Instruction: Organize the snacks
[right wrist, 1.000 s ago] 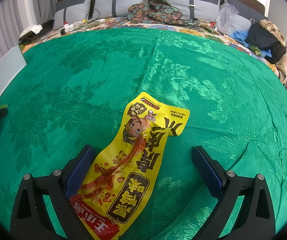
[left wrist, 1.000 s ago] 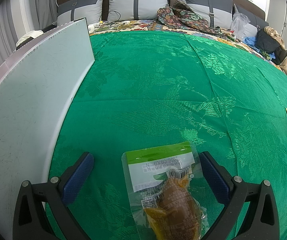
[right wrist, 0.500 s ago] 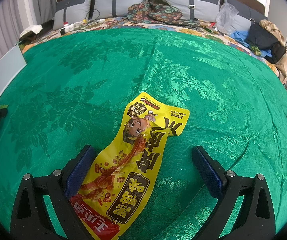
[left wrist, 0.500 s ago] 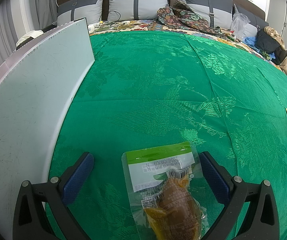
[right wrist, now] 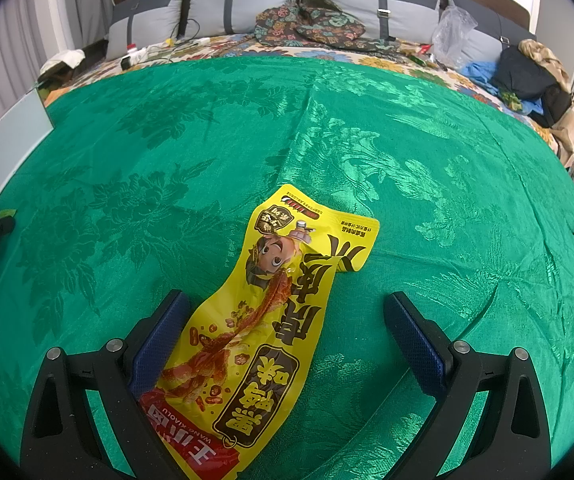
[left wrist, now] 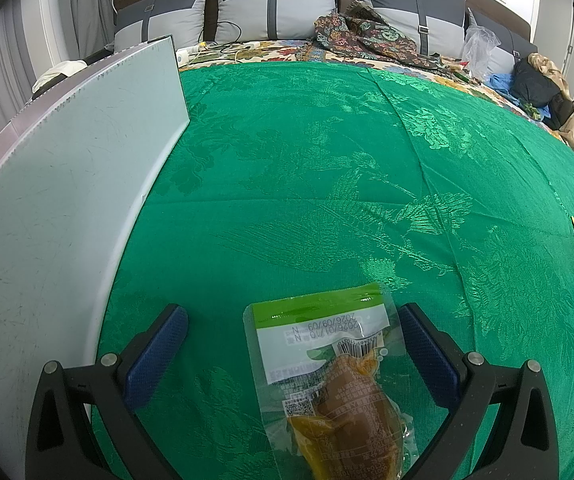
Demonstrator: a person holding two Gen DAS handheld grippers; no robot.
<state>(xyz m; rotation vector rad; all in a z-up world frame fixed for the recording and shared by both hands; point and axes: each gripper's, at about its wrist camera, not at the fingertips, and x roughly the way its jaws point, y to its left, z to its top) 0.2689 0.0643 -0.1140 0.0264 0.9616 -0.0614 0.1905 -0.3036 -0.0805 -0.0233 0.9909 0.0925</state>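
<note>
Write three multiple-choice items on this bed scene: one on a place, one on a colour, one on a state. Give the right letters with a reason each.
1. Where does the long yellow snack pouch lie?
A. on the grey pillows
B. on the green patterned bedspread, between the right tool's fingers
C. on the pale flat board

2. What colour is the top band of the clear plastic snack packet in front of the left tool?
A. green
B. red
C. blue

3. How do the two tools stand?
A. both shut on packets
B. left shut, right open
C. both open

Answers:
1 B: the pouch rests flat on the bedspread, its near end between the blue pads.
2 A: a green strip runs above the white date label.
3 C: in each wrist view the fingers stand wide apart, the packets unclamped.
</note>
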